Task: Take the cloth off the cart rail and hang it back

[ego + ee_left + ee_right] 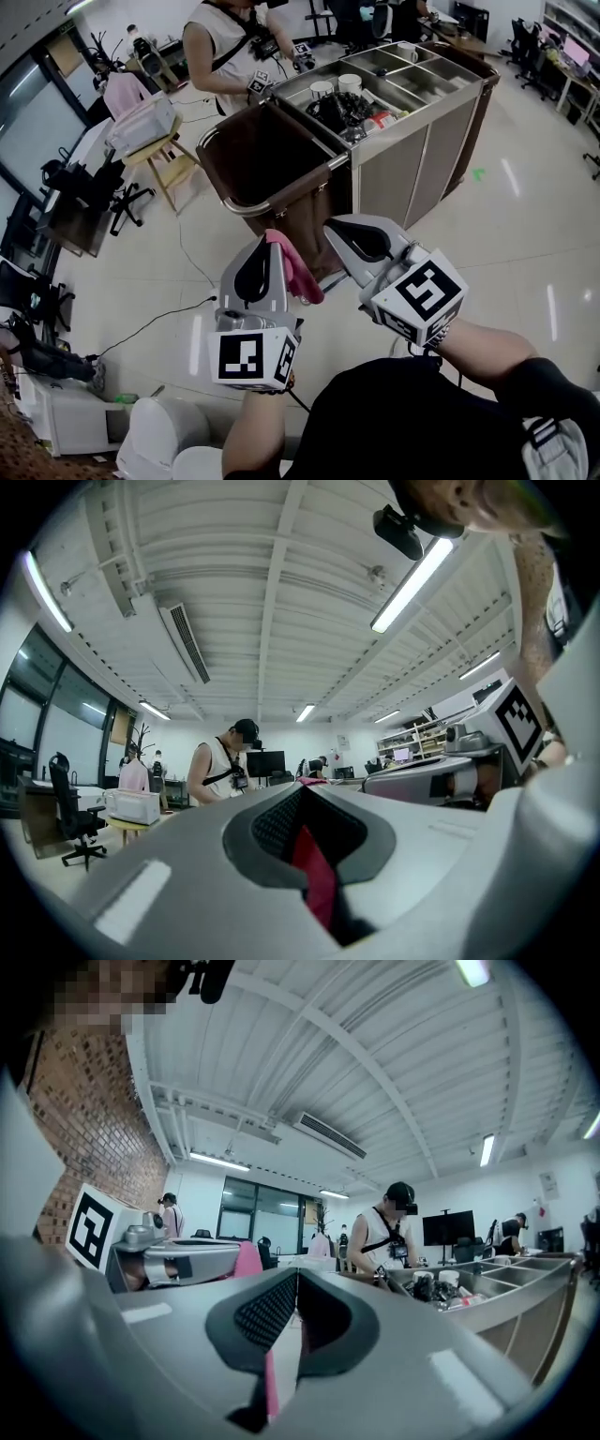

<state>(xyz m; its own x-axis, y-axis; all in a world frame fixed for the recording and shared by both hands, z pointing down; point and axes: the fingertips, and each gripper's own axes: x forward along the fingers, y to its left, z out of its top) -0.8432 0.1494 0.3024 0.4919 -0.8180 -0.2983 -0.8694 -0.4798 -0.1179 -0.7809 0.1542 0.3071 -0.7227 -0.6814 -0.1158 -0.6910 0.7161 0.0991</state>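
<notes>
The pink cloth is off the cart and bunched between my two grippers, in front of the cart's brown bag and its metal rail. My left gripper is shut on it, and the cloth fills the slit between its jaws in the left gripper view. My right gripper stands close beside it on the right with its jaws together. A thin pink strip of the cloth shows between them. Both grippers point up and towards the cart.
The steel cart top holds trays with cups and dark items. A person stands behind the cart. A wooden stool carrying a white box stands at the left. Office chairs and desks line the left side.
</notes>
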